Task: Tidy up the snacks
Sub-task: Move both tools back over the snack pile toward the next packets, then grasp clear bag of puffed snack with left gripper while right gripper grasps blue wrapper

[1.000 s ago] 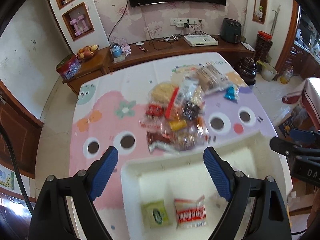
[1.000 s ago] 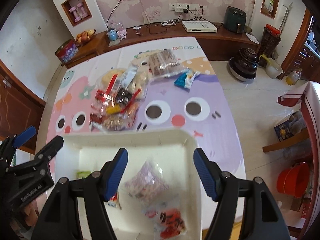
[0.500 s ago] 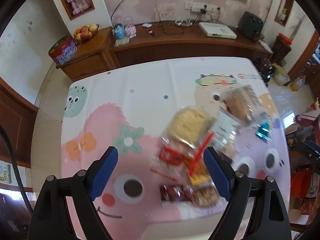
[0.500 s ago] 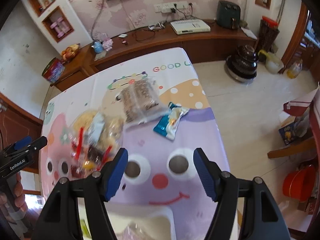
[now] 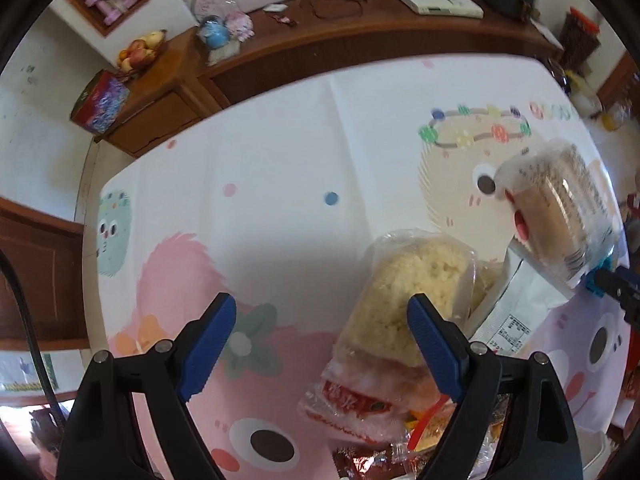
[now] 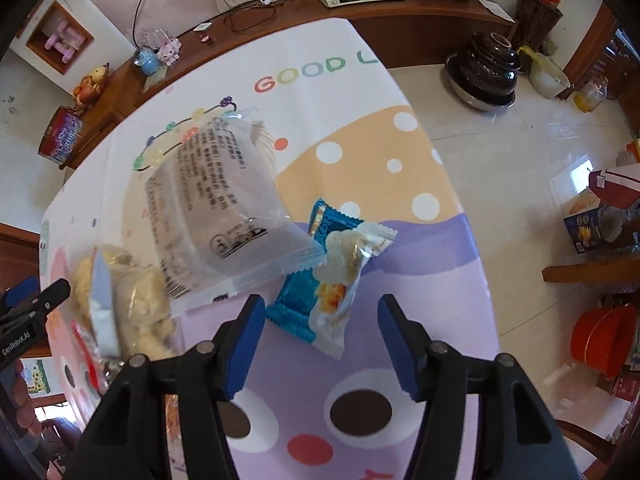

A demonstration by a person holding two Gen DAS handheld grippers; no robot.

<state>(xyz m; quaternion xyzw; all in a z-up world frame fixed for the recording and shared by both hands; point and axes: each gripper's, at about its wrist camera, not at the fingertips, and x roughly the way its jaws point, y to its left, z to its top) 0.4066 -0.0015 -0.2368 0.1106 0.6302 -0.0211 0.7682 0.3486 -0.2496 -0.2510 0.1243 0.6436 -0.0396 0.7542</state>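
Observation:
Snacks lie in a heap on the cartoon tablecloth [image 5: 280,168]. My left gripper [image 5: 322,330] hangs open above the cloth, with its right finger over a clear bag of pale puffed rice cake [image 5: 404,300]; a red-labelled packet [image 5: 352,400] lies below that bag. In the right wrist view my right gripper [image 6: 322,338] hovers over a blue and white packet [image 6: 328,280]. Its jaws are closing and the pads stand apart from the packet. A large clear bag with printed text [image 6: 216,216] lies to the left, overlapping the rice cake bag [image 6: 132,304].
A wooden sideboard [image 5: 360,36] with a fruit bowl, a tin and a white set-top box runs behind the table. The tiled floor to the right holds a dark pot [image 6: 486,68] and a red bucket [image 6: 600,336]. The other gripper shows at the left edge [image 6: 28,312].
Both grippers have moved from over the white tray, past its far edge, to low over the snack heap. The tray has left both views. The right jaws have narrowed.

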